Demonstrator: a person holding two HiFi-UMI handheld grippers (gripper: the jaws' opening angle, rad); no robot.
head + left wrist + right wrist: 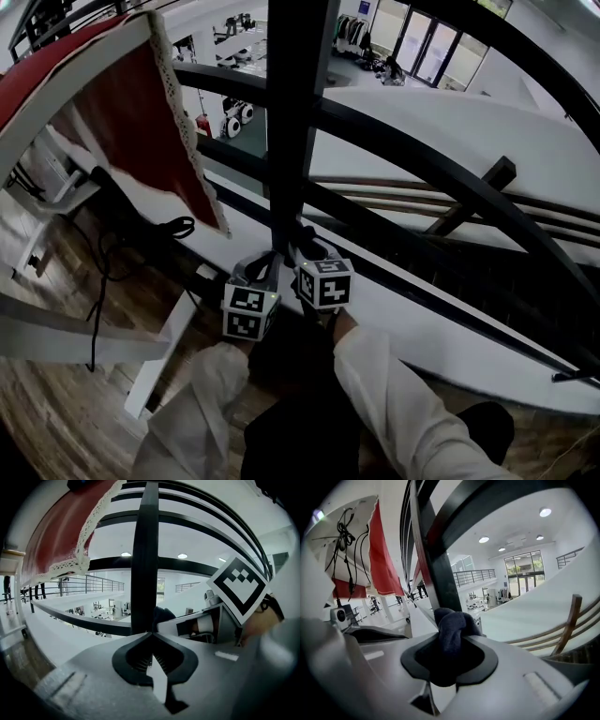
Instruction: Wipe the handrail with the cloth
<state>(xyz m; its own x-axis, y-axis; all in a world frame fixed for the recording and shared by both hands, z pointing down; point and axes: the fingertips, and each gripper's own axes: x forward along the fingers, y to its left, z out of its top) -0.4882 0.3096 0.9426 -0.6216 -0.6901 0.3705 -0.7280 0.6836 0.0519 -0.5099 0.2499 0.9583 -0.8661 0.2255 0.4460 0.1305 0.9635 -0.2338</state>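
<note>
A black railing post (295,112) rises in front of me, crossed by curved black rails (441,178). My right gripper (305,246) is shut on a dark blue cloth (452,630), and the bunched cloth is pressed against the post (440,573). In the left gripper view the cloth (161,615) peeks out from behind the post (144,559). My left gripper (267,267) sits just left of the right one, with its jaws (151,633) shut on nothing and their tips right at the post. The right gripper's marker cube (239,590) is close beside it.
A red cloth with a lace edge (141,122) hangs from a white table (56,103) on the left. Black cables (173,227) lie on the wooden floor (56,412) beneath it. Beyond the rails is a drop to a lower hall (394,47).
</note>
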